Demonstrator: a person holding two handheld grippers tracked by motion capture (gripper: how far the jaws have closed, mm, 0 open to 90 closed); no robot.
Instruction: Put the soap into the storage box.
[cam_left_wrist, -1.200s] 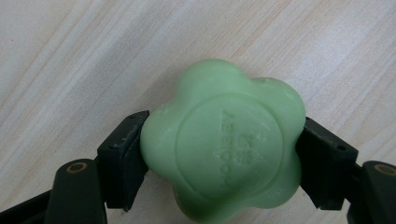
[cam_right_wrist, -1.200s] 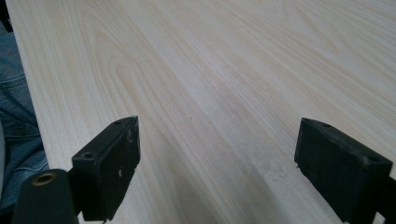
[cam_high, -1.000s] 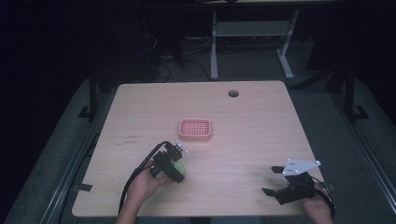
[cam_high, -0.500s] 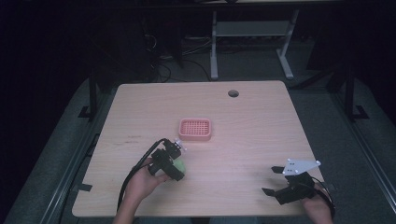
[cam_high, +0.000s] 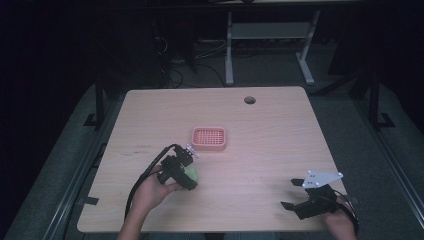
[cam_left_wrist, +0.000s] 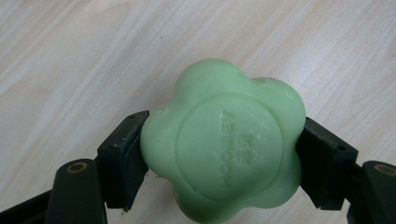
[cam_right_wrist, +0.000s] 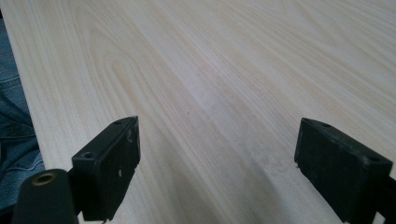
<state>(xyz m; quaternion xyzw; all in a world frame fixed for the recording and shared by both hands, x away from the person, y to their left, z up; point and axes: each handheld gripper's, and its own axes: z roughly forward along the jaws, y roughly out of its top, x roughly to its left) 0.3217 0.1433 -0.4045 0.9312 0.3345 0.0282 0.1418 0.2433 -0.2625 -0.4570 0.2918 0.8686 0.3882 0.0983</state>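
Note:
A pale green flower-shaped soap (cam_left_wrist: 223, 148) with raised lettering sits between both jaws of my left gripper (cam_left_wrist: 219, 154), which is shut on it just above the wooden table. In the high view the same soap (cam_high: 191, 174) shows under the left gripper (cam_high: 184, 172), front left of centre, a short way in front of a pink slotted soap dish (cam_high: 209, 138). My right gripper (cam_high: 292, 194) rests low near the table's front right edge. Its jaws stand wide apart with bare wood between them (cam_right_wrist: 217, 154).
The light wooden table (cam_high: 280, 135) has a round cable hole (cam_high: 249, 100) at the back. A black cable (cam_high: 142, 180) trails from the left gripper toward the front edge. Blue jeans (cam_right_wrist: 14, 140) show past the table edge in the right gripper view.
The left gripper with the green soap has shifted slightly back and right, toward the pink dish. The right gripper has stayed put.

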